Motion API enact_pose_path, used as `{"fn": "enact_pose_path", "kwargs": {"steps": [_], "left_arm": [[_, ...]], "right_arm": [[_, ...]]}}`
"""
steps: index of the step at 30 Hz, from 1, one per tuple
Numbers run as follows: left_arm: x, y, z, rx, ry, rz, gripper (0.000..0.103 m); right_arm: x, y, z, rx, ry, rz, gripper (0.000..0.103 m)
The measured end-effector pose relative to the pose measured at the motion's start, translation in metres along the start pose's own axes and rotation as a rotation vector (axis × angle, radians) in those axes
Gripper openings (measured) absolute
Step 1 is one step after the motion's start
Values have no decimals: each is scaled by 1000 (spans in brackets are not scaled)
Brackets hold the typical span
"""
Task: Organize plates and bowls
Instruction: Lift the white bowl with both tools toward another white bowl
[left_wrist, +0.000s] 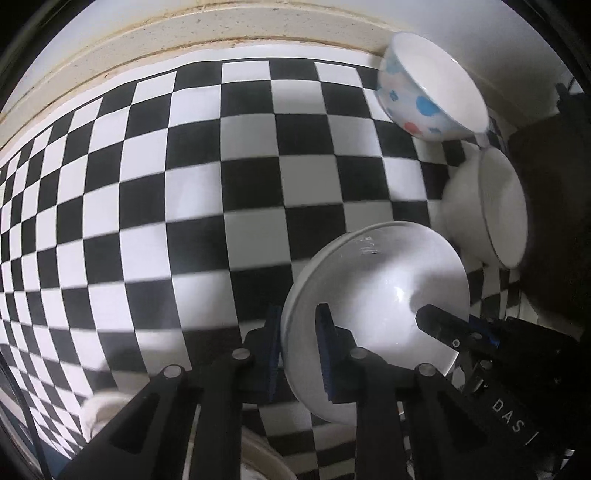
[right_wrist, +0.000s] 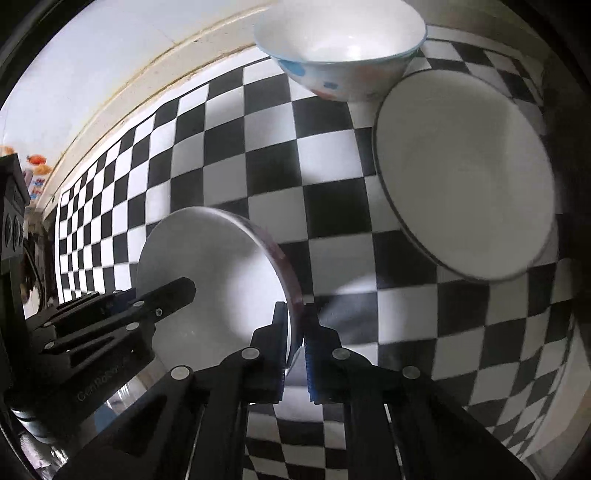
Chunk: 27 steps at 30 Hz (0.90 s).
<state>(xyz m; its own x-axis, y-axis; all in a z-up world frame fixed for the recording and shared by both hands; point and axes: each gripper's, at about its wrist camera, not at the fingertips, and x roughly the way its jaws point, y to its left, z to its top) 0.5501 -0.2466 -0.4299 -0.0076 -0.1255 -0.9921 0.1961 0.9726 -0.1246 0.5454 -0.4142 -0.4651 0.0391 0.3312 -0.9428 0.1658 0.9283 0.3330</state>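
Note:
A plain white bowl (left_wrist: 376, 291) sits on the checkered cloth, and both grippers hold it by opposite sides of its rim. My left gripper (left_wrist: 299, 332) is shut on the near rim, one pad inside and one outside. A finger (left_wrist: 439, 325) of the right gripper reaches in from the right. In the right wrist view the same bowl (right_wrist: 214, 273) is clamped at its edge by my right gripper (right_wrist: 295, 328), with a left gripper finger (right_wrist: 173, 291) inside its far side. A blue-spotted bowl (left_wrist: 432, 88) (right_wrist: 340, 48) and a dark-rimmed white bowl (left_wrist: 491, 210) (right_wrist: 465, 177) stand beyond.
The black-and-white checkered cloth (left_wrist: 184, 221) covers the table up to a beige ledge (left_wrist: 147, 40) by the wall. A dark object (left_wrist: 546, 221) stands at the right edge. A white cup (left_wrist: 99, 410) and another white dish (left_wrist: 258, 458) lie near me.

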Motion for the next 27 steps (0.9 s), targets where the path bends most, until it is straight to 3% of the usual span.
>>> {"fn": "enact_pose_path", "kwargs": {"steps": [5, 16, 27], "left_arm": [[-19, -16, -32, 35, -20, 15, 16], [-37, -51, -102, 73, -45, -5, 16], [-13, -61, -131, 91, 10, 11, 16]], "right_arm": [[-19, 1, -23, -34, -7, -2, 10], [-64, -18, -116, -41, -31, 11, 10], [-49, -52, -152, -19, 15, 21, 10]]}}
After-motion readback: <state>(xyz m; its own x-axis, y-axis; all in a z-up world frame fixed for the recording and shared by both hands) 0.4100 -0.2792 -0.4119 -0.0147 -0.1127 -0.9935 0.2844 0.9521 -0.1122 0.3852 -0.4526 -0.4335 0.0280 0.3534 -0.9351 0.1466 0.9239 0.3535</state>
